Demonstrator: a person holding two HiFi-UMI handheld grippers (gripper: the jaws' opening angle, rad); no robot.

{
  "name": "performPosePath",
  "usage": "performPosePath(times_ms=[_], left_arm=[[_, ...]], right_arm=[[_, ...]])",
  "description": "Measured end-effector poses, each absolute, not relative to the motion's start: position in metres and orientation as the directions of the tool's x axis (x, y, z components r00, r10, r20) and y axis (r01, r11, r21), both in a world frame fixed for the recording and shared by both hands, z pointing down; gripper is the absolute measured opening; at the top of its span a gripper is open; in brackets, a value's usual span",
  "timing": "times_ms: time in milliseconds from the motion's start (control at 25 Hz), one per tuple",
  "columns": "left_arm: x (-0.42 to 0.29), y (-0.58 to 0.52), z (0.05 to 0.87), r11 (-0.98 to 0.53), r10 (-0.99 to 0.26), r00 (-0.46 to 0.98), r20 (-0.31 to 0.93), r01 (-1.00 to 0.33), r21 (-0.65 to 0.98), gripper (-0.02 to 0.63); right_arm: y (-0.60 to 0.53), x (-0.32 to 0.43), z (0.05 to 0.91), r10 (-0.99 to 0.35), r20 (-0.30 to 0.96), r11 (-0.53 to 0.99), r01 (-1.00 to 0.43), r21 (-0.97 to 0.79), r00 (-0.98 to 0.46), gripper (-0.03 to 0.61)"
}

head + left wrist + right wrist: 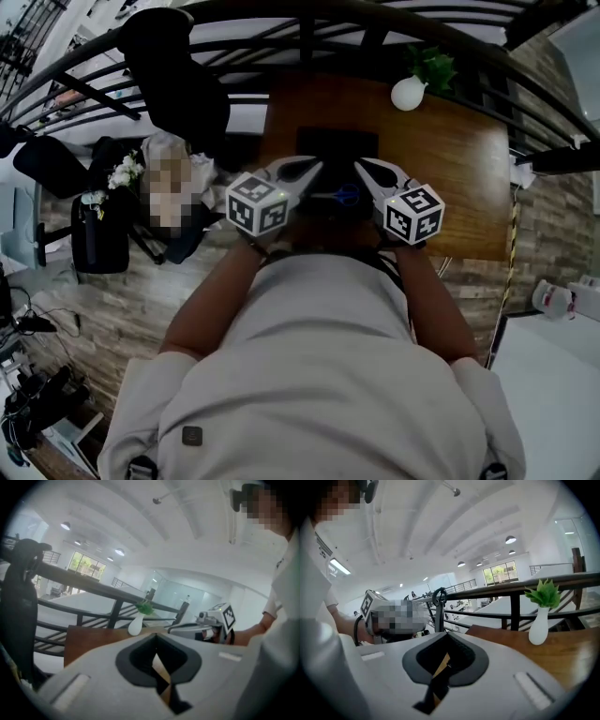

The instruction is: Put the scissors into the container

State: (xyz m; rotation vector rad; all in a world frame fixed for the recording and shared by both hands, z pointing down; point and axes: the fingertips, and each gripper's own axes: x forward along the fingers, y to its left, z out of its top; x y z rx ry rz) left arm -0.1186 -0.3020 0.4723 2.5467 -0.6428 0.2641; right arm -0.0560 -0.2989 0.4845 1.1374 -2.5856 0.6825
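Left claw [313, 169] and right claw [362, 169] are hanging closed, empty. Scissors [347, 195] are lying by the container's [337, 148] near edge, probably light, stiff and slippery; gripping near the pivot looks safest.

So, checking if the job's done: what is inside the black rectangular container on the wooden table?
Blue-handled scissors show at the near end of the black rectangular container; its far part looks empty. The left tongs and right tongs cover its near corners, hiding anything there.
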Motion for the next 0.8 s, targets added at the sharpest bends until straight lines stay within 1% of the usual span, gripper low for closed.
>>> performPosePath(times_ms=[200, 400, 800], left_arm=[[-0.122, -0.293, 0.448, -0.794, -0.388, 0.878, 0.279, -0.472, 0.383, 0.003], [-0.132, -0.291, 0.437, -0.808, -0.389, 0.881, 0.270, -0.467, 0.360, 0.003], [-0.135, -0.274, 0.434, -0.808, -0.408, 0.871, 0.274, -0.484, 0.336, 0.003]], right_arm=[[-0.286, -0.064, 0.450, -0.648, 0.351, 0.617, -0.736, -0.278, -0.676, 0.008], [-0.285, -0.066, 0.441, -0.657, 0.318, 0.606, -0.730, -0.316, -0.683, 0.008], [-0.272, -0.044, 0.434, -0.655, 0.320, 0.604, -0.729, -0.321, -0.684, 0.008]])
